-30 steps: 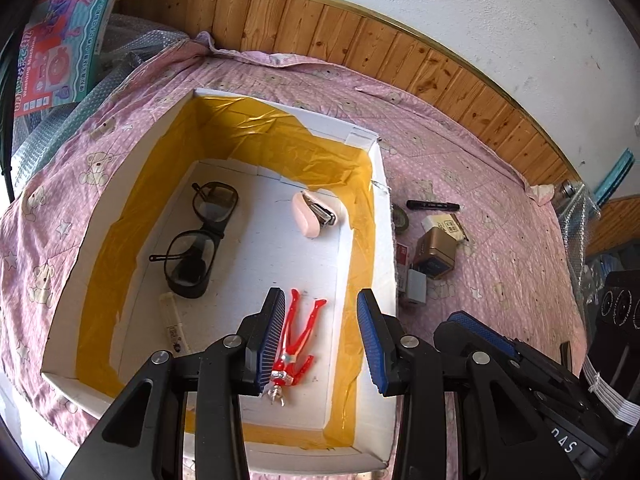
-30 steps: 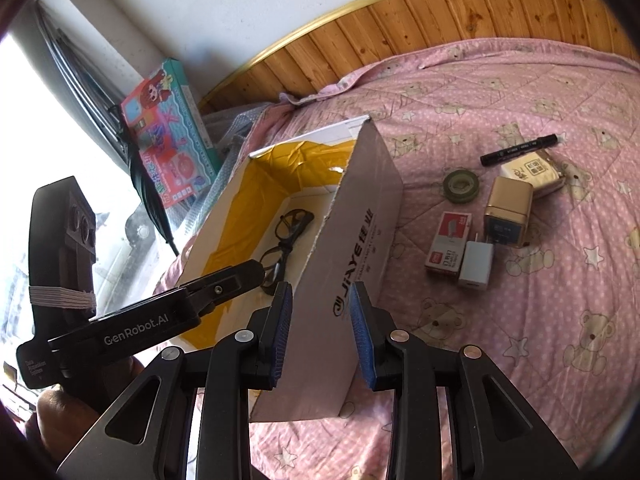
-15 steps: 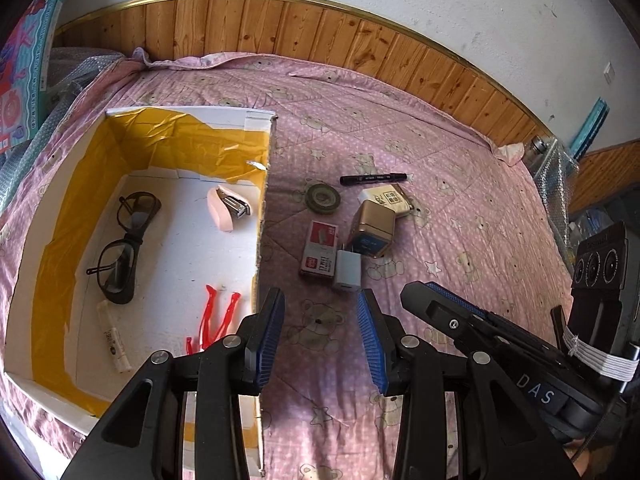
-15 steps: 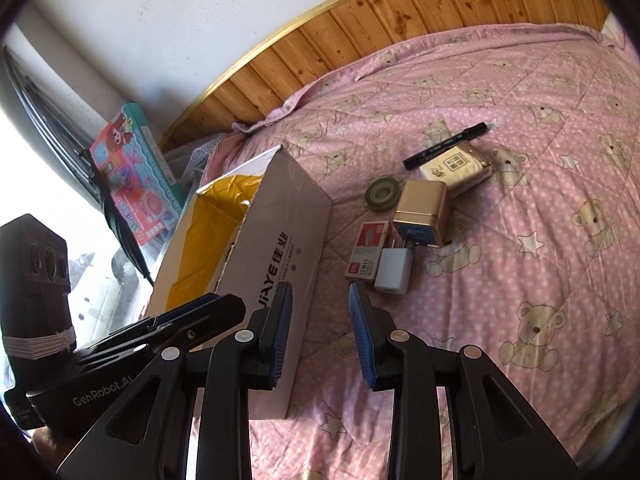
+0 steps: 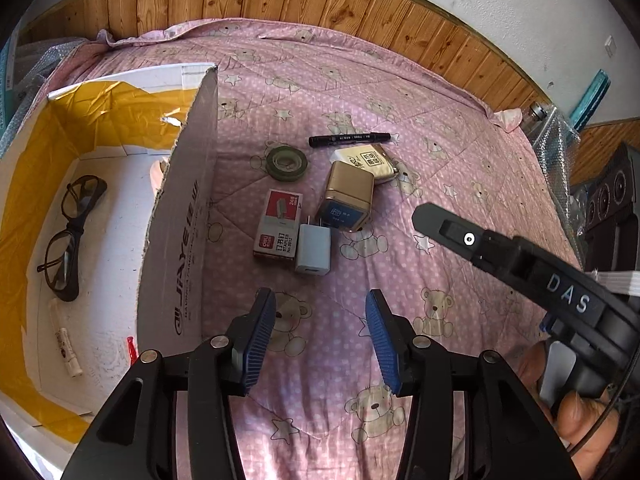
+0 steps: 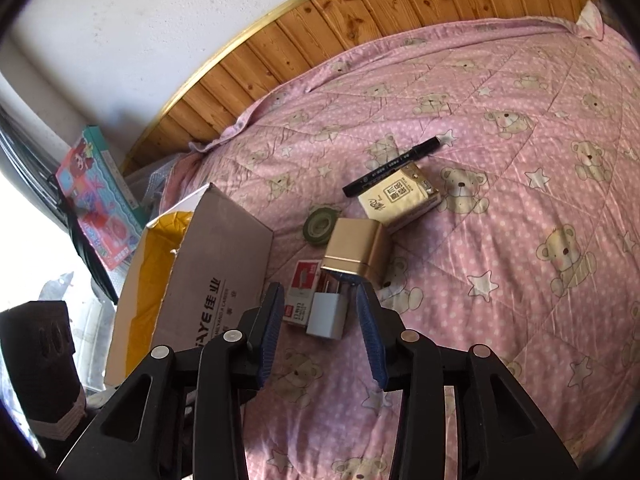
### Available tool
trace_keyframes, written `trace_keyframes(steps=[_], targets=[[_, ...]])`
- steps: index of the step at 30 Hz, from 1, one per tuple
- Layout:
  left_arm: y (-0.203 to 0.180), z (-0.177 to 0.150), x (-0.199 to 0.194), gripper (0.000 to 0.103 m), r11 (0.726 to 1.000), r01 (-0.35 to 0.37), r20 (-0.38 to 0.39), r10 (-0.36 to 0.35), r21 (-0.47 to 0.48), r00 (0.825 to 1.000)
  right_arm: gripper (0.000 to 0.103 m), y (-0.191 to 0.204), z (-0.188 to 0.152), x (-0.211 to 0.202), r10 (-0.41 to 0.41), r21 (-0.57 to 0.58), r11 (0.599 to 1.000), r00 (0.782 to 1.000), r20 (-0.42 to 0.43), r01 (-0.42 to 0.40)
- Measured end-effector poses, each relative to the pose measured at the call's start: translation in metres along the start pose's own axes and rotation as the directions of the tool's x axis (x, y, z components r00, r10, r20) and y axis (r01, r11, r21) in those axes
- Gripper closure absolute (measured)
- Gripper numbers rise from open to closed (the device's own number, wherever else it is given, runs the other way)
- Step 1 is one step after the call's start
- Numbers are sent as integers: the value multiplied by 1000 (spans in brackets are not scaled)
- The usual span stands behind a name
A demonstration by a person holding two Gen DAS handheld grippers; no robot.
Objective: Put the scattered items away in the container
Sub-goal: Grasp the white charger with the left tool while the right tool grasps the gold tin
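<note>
Quilted pink cloth on the bed [image 5: 460, 128], matt and soft. Plain matt cardboard for the box [image 5: 180, 216], glossy yellow tape [image 5: 24, 184] lining it. Brushed gold metal on the tin [image 5: 348, 194]. Varnished wood on the wall panel [image 6: 380, 12].

The cardboard box [image 5: 180, 216] lined with yellow tape fills the left of the left wrist view, holding black glasses [image 5: 70, 236] and a small white tube [image 5: 66, 346]. At frame centre on the pink bed lie a white charger [image 5: 313, 249], red-and-white staple box [image 5: 279, 222], gold tin [image 5: 347, 196], green tape roll [image 5: 287, 161], black marker [image 5: 352, 139] and beige packet [image 5: 366, 160].
</note>
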State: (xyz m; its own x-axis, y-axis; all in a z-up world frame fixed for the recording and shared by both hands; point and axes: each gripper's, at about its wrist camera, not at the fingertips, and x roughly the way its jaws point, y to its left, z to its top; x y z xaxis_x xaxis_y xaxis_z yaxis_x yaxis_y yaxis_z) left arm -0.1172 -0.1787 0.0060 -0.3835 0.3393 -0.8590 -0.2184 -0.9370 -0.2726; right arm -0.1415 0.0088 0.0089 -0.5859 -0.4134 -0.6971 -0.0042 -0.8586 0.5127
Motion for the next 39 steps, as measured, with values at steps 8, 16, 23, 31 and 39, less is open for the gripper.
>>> trace_keyframes(steps=[8,16,23,31,39], targets=[[1,6,26,53,1000,-11,-36,11,-8,999,58,7,24,56,-91,-64,994,993,-78,86],[6,16,49,53,999,-17,-64,15,-30,998,48,-2,33,109,-159,-119,983,975,-153,141],[8,25,75,49,999,-30,-95,27,-37,995,79,-24,33,81,-127,-77,990,985,-113,119],[-6,24,98,47,998,-53,-94,54,22,994,79,-54,29,72,-156,-12,988,980,-124,156],[3,23,110,46,998,-51,-106,49,-19,993,47,-3,38,107,-148,-175,977,976,-161,120]])
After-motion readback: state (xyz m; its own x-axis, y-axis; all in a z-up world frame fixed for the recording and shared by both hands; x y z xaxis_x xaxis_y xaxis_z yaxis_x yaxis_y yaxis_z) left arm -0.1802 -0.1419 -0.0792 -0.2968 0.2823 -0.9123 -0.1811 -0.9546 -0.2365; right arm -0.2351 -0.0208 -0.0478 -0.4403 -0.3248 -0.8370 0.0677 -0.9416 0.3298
